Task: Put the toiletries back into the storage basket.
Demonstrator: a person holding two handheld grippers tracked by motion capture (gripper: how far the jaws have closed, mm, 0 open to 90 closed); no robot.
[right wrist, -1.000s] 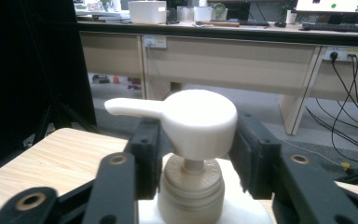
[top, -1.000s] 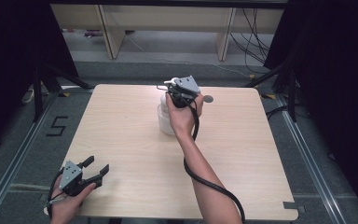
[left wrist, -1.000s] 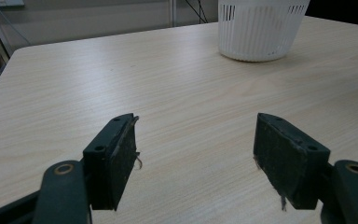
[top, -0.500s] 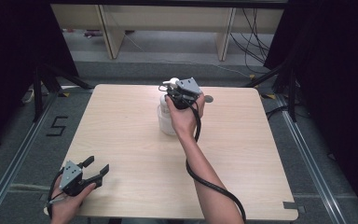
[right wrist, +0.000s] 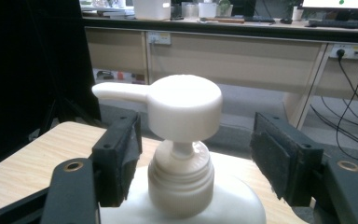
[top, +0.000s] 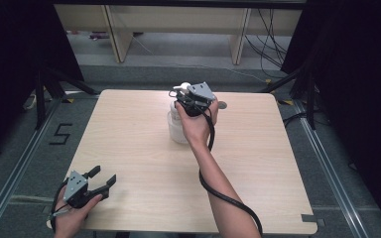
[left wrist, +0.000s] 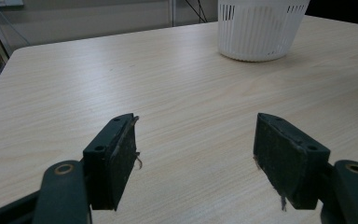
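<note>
In the high view, a white plastic pump bottle [top: 177, 125] is seen standing upright on the pale wood-grain worktop [top: 139, 148], toward its far middle. The right gripper [top: 184, 97] is held over the bottle's top, with the person's right hand [top: 197, 124] just beside the bottle's body. The left gripper [top: 102, 177] is held low at the near left corner of the worktop, well apart from the bottle, with its jaws spread. A small round grey disc [top: 222, 105] lies on the worktop just beyond the right hand.

In the left gripper view, the left gripper [left wrist: 195, 154] is shown with its jaws wide apart above bare worktop [left wrist: 74, 84], nothing between them. A white slotted plastic basket [left wrist: 259, 27] stands farther off, at the upper right.

In the right gripper view, the right gripper [right wrist: 196, 158] is shown with its jaws wide on either side of the bottle's white pump head [right wrist: 182, 106] and ribbed collar. The jaws have just been opening; the pump stands between them, the right pad clear of it, while contact at the left pad cannot be told. The spout points left.
</note>
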